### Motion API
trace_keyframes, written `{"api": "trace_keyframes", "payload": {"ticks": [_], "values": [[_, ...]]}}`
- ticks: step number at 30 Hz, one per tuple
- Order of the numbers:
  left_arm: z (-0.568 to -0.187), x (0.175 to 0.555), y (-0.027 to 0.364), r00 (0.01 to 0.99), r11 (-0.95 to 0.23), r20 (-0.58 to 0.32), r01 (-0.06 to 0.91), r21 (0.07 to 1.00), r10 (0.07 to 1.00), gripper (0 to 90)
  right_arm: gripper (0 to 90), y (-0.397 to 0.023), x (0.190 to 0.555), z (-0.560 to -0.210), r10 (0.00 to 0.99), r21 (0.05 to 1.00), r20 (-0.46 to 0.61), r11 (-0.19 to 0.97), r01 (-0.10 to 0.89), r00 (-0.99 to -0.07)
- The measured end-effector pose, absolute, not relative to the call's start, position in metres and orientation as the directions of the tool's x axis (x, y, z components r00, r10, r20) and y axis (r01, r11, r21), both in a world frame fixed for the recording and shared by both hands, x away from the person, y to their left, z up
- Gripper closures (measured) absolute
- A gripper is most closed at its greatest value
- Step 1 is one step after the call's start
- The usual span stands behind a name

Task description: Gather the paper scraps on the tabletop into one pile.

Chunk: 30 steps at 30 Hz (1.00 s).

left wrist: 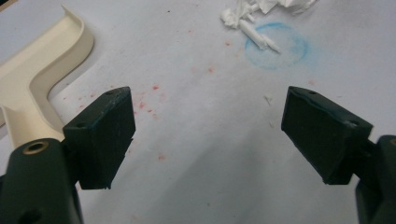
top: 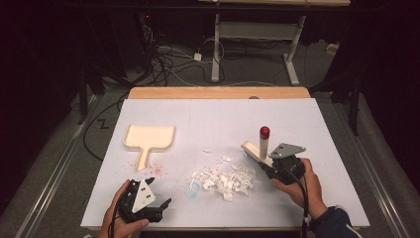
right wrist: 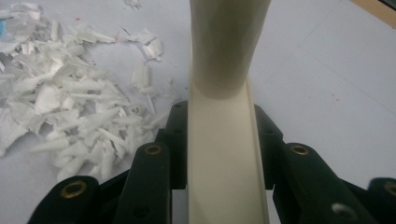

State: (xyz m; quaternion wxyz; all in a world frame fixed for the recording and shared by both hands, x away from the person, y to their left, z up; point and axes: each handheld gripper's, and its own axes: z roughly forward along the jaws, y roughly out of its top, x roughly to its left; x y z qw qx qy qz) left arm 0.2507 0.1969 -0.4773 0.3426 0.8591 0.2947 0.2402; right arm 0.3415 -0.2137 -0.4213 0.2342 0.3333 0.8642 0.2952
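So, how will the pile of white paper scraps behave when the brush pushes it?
The paper scraps look thin, curled and loose, so they are probably very light and will likely scatter rather than slide together. Small strays lying apart near the blue ring suggest pieces escape easily. The brush in the right gripper should probably sweep slowly.

The big table with a flat white top [top: 297, 114] holds a cream plastic dustpan [top: 148, 138] near its left edge, a heap of torn white paper bits [top: 225, 177] toward its front edge, tiny red specks [top: 157, 168] and a faint blue ring [left wrist: 276, 45].
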Motion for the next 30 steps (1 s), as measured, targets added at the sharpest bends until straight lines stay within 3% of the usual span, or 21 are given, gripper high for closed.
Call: {"api": "trace_keyframes", "payload": {"ticks": [12,14,23,30], "values": [[-0.479,0.253,0.193,0.722,-0.599,0.209,0.338,0.726,0.659,16.6,68.1,-0.146,0.343,-0.424,0.652,0.715,-0.105,0.574,0.399,-0.751],[-0.479,0.253,0.193,0.722,-0.597,0.207,0.338,0.727,0.66,16.7,68.1,-0.138,0.344,-0.424,0.639,0.711,-0.142,0.597,0.371,-0.756],[-0.48,0.252,0.195,0.716,-0.597,0.208,0.346,0.724,0.667,16.7,68.1,-0.153,0.349,-0.402,0.607,0.754,-0.176,0.589,0.29,-0.775],[-0.48,0.254,0.194,0.715,-0.597,0.205,0.351,0.721,0.668,16.7,68.1,-0.152,0.376,-0.399,0.533,0.756,-0.25,0.629,0.181,-0.808]]}}
